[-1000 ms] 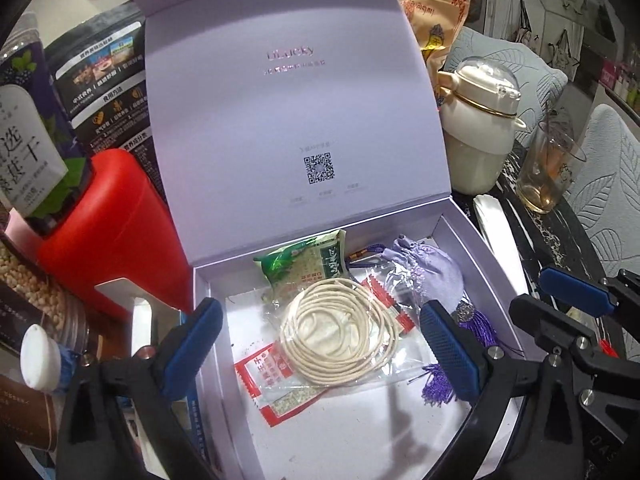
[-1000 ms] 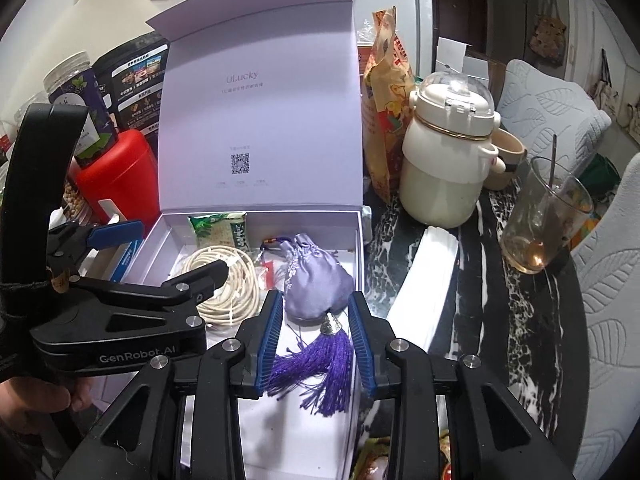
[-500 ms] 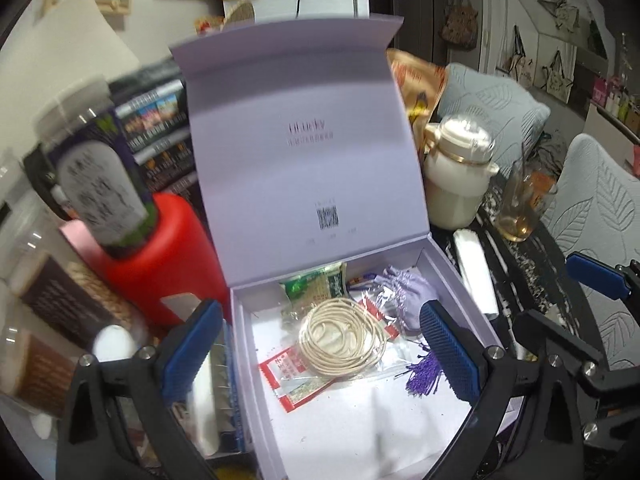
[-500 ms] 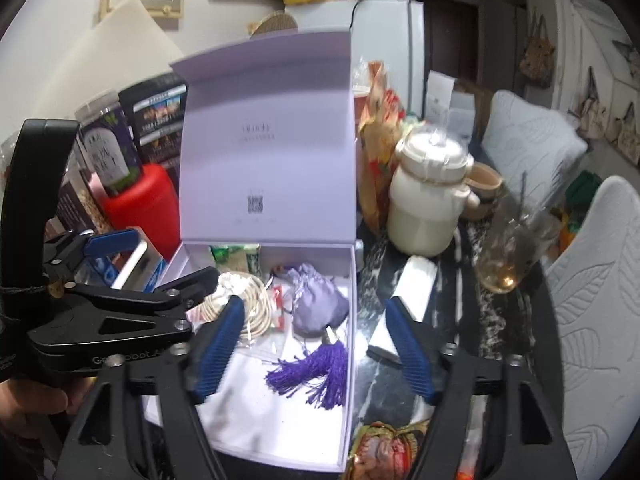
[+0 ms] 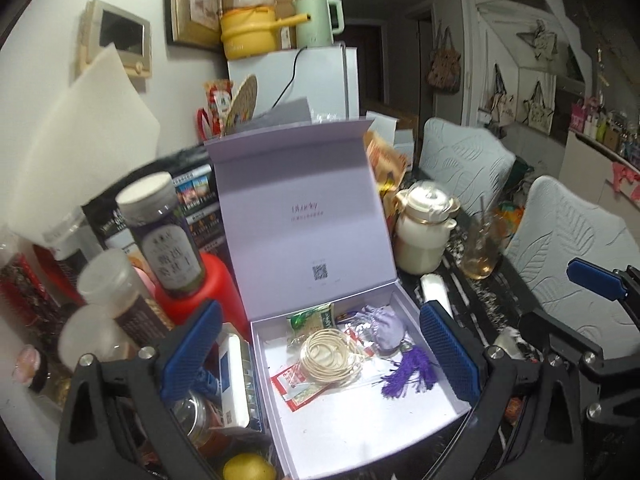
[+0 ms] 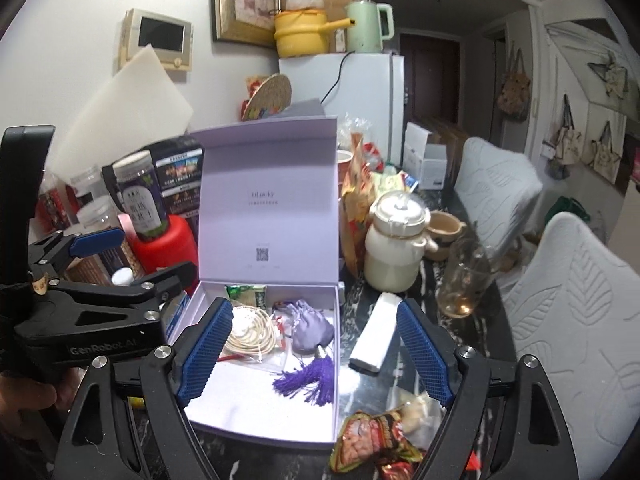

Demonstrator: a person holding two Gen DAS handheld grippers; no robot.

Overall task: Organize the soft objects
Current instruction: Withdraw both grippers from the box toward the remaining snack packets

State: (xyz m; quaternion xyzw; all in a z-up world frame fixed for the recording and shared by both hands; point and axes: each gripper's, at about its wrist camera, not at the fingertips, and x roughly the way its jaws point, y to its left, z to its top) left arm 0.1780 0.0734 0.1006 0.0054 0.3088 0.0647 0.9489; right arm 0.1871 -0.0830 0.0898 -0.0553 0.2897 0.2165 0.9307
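The lavender gift box (image 6: 336, 364) sits open on a dark marbled table (image 6: 484, 344), its lid (image 6: 268, 200) standing upright at the far side. All places below are given from this box. To its right stands a cream ceramic pot (image 6: 396, 248), and further right a glass cup (image 6: 464, 280) with a little amber liquid. A white flat packet (image 6: 376, 340) lies on the table just beside the box's right wall. To the left, a red container (image 6: 168, 248) carries a dark jar (image 6: 140, 196) on top.

Inside the box, toward the lid, the purple drawstring pouch (image 6: 310, 326) lies on the floor with its purple tassel (image 6: 310, 378) trailing toward the near edge. Left of the pouch lies a coil of cream cord (image 6: 248, 330) in a clear bag, and a green sachet (image 6: 246, 294) rests against the back wall.

The right gripper (image 6: 316, 354) hangs above the box's near edge; its jaws have just been opening and stand wide apart with nothing between the pads, the pouch released below. The left gripper (image 5: 320, 354) hovers over the box's left half, its blue fingers (image 5: 190, 350) spread wide and empty.
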